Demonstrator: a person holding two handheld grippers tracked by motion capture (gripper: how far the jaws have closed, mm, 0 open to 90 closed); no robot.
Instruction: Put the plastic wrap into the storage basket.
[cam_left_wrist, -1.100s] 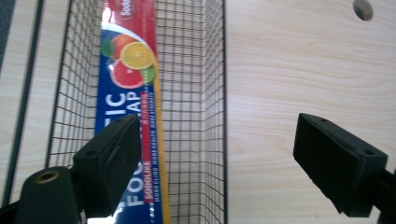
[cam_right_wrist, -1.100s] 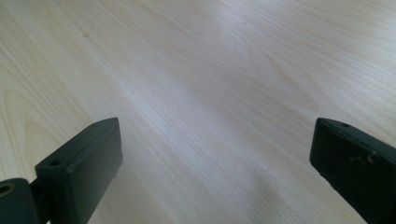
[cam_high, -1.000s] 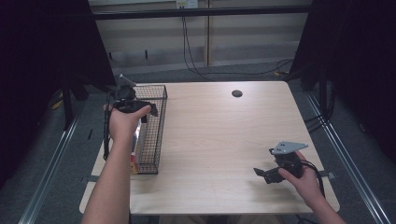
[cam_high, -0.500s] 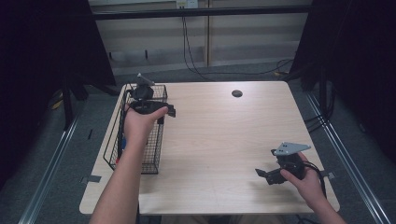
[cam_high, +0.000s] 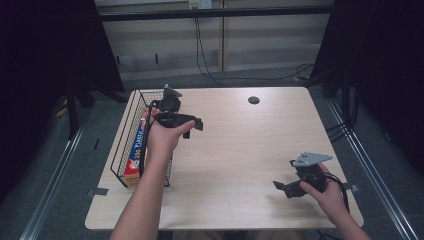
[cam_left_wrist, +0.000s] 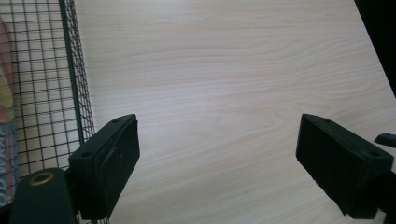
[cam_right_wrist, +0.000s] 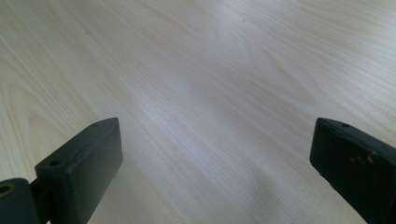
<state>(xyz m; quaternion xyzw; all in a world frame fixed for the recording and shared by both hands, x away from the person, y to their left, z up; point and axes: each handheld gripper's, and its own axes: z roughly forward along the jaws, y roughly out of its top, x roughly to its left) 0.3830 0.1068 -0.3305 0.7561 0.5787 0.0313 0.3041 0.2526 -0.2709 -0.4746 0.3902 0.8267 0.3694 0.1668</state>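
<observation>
One box is lying in the wire basket; both grippers, left and right, are hovering spread, empty; placing looks done.

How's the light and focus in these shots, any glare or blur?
High view: table evenly lit, surroundings dark, the box in the wire basket soft. Left gripper view: the fingers dark and slightly blurred, basket mesh sharp. Right gripper view: pale glare across the wood, soft shadow low between the fingers.

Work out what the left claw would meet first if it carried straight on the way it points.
Probably bare tabletop: the left claw, open, aims down across it, with the wire basket off to one side. Depth is uncertain.
</observation>
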